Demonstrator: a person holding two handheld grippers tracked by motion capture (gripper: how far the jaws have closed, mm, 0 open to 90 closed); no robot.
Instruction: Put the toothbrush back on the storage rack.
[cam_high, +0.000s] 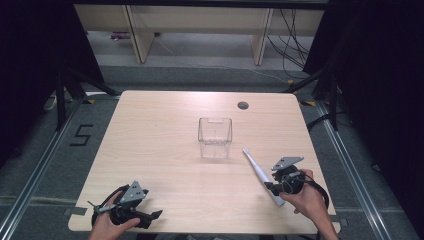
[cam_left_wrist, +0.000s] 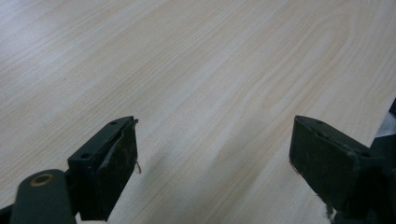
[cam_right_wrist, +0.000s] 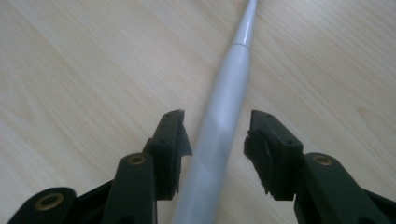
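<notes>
High view: a light wood-grain rectangular table (cam_high: 165, 135) with a small round grey cable port (cam_high: 243, 105) near its far edge. A clear, square, open-topped plastic container (cam_high: 215, 137) stands upright near the table's centre. A slim white electric toothbrush (cam_high: 261, 173) lies flat on the table to the right of the container and nearer to you, well apart from it, its narrow neck pointing toward the container and its thicker handle toward the near right corner.

Your right hand (cam_high: 310, 202) holds the black two-jaw right gripper (cam_high: 274, 186) at the handle end of the toothbrush. Your left hand (cam_high: 107, 225) holds the black two-jaw left gripper (cam_high: 152, 216) low over the near left corner of the table, with its grey three-cornered plate uppermost and its jaws pointing to the right, well apart from both the container and the toothbrush.

Left gripper view: the left gripper (cam_left_wrist: 212, 158) has its jaws spread wide, with bare table surface (cam_left_wrist: 196, 70) between them.

Right gripper view: the right gripper (cam_right_wrist: 215, 135) straddles the toothbrush (cam_right_wrist: 224, 107); the white handle runs up between the two jaws, and the thinner neck continues past a joint toward the top of the frame. The jaws stand apart, one on each side of the handle; the left one looks to be at its edge, while a narrow gap shows on the right.
</notes>
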